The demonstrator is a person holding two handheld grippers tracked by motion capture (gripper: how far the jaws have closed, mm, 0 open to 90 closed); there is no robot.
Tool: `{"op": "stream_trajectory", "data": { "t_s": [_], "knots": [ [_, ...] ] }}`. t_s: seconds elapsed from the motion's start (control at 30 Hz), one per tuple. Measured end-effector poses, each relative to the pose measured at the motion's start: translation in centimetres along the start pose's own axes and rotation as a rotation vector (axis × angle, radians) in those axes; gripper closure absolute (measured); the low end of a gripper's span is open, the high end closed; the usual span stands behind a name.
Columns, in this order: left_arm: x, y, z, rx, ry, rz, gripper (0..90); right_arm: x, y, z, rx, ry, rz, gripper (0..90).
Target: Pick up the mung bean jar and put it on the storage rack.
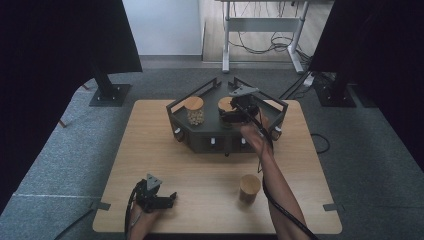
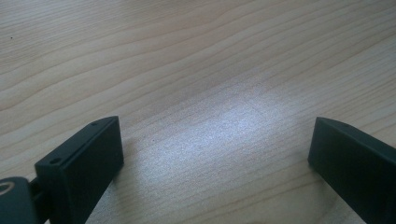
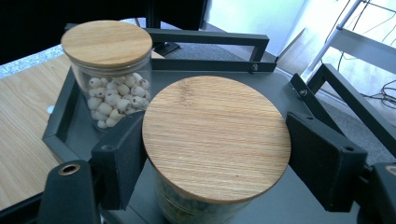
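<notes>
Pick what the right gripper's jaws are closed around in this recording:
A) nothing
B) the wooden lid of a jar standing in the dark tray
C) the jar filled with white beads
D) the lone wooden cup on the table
B: in the right gripper view, the right gripper has its jaws pressed on both sides of the round wooden lid of the jar in the dark tray.

floor [image 1: 370,150]: grey carpet all round the table, with a thin pale line crossing it at lower left
table [image 1: 150,150]: light wood top with visible grain, set square to the camera
far desk [image 1: 262,22]: white metal frame with two legs on long feet, standing on a paler floor strip beyond the carpet
cables [image 1: 265,45]: black, looped loosely under the far desk
wall [image 1: 160,25]: plain and pale, behind the table at left of centre
dark panels [image 1: 60,40]: black screens at both upper corners, on black stands with flat base plates
light: soft, with a bright sheen on the tabletop in the left gripper view
</notes>
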State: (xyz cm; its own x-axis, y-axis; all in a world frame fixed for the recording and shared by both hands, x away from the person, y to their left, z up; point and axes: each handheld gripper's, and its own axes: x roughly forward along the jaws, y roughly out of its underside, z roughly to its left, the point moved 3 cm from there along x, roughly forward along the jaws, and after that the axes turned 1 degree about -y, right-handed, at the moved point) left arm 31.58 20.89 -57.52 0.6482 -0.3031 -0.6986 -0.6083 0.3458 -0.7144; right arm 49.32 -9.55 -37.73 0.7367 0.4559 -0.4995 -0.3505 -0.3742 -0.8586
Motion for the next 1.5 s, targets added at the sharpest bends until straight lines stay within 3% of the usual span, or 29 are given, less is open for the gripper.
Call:
{"op": "stream_trajectory", "data": {
  "t_s": [0.67, 1.1, 1.5],
  "knots": [
    [-0.1, 0.0, 0.0, -0.002, -0.002, 0.002, 3.0, 2.0, 0.8, -0.7, 0.024, -0.034, 0.028, 23.0],
    [-0.1, 0.1, 0.0, -0.002, -0.002, 0.0, 3.0, 2.1, 1.2, -0.8, 0.029, -0.053, -0.003, 22.8],
    [-0.2, 0.2, 0.0, -0.001, 0.0, 0.0, 3.0, 2.2, 1.9, -1.1, 0.053, -0.059, 0.003, 5.2]
  ]
}}
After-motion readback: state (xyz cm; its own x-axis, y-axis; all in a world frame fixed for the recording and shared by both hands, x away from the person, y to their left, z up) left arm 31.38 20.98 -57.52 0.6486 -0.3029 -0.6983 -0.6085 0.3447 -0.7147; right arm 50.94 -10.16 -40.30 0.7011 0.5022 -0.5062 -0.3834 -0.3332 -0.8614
